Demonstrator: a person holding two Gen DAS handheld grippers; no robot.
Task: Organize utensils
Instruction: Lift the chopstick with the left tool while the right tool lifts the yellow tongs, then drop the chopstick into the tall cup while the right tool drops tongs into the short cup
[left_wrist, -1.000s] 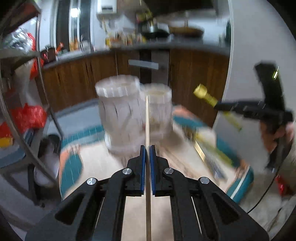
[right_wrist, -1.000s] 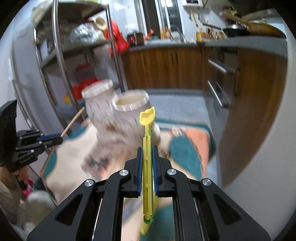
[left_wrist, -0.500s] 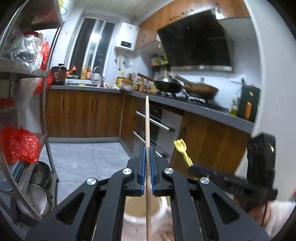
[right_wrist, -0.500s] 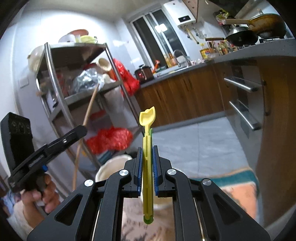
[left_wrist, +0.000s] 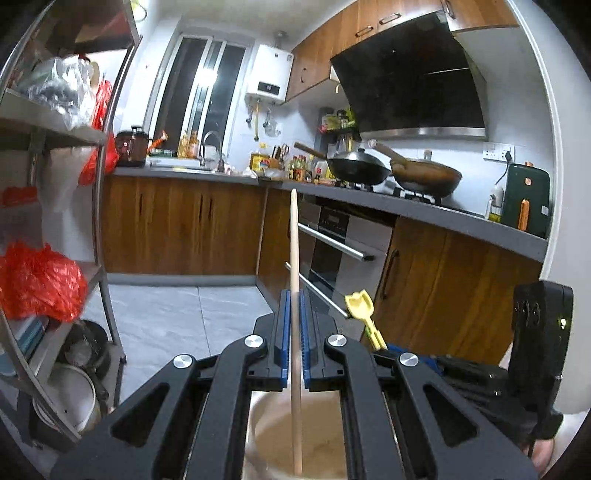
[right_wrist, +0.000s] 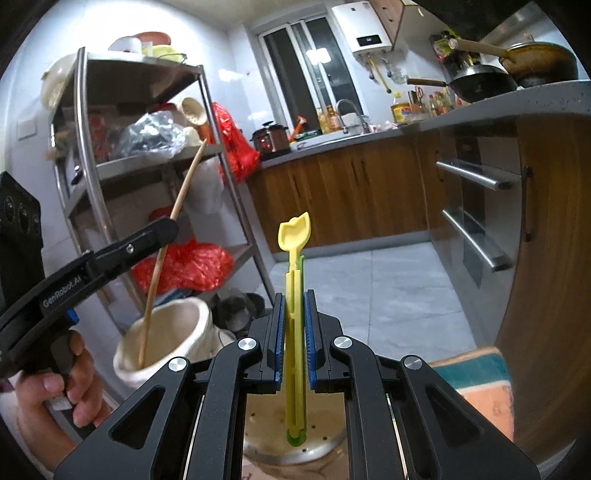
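My left gripper (left_wrist: 294, 295) is shut on a thin wooden chopstick (left_wrist: 293, 240) that stands nearly upright. Its lower end reaches into a cream holder (left_wrist: 266, 435) right under the gripper. My right gripper (right_wrist: 293, 295) is shut on a yellow plastic utensil (right_wrist: 294, 236), whose lower end hangs inside a second holder (right_wrist: 266, 424) with small holes in its bottom. In the right wrist view the left gripper (right_wrist: 168, 227) shows at the left with the chopstick (right_wrist: 184, 184) slanting down into the cream holder (right_wrist: 192, 325). The left wrist view shows the right gripper (left_wrist: 380, 347) and yellow utensil (left_wrist: 358, 306) close on the right.
A metal shelf rack (right_wrist: 85, 147) with red bags (left_wrist: 37, 280) and pots stands to the left. Wooden cabinets, an oven with bar handles (left_wrist: 332, 243) and a counter with woks (left_wrist: 358, 170) lie ahead and right. A teal and orange mat (right_wrist: 476, 376) lies beside the holders.
Both grippers have moved from in front of the two holders to above them. The chopstick's and the yellow utensil's lower ends now hang inside the holders.
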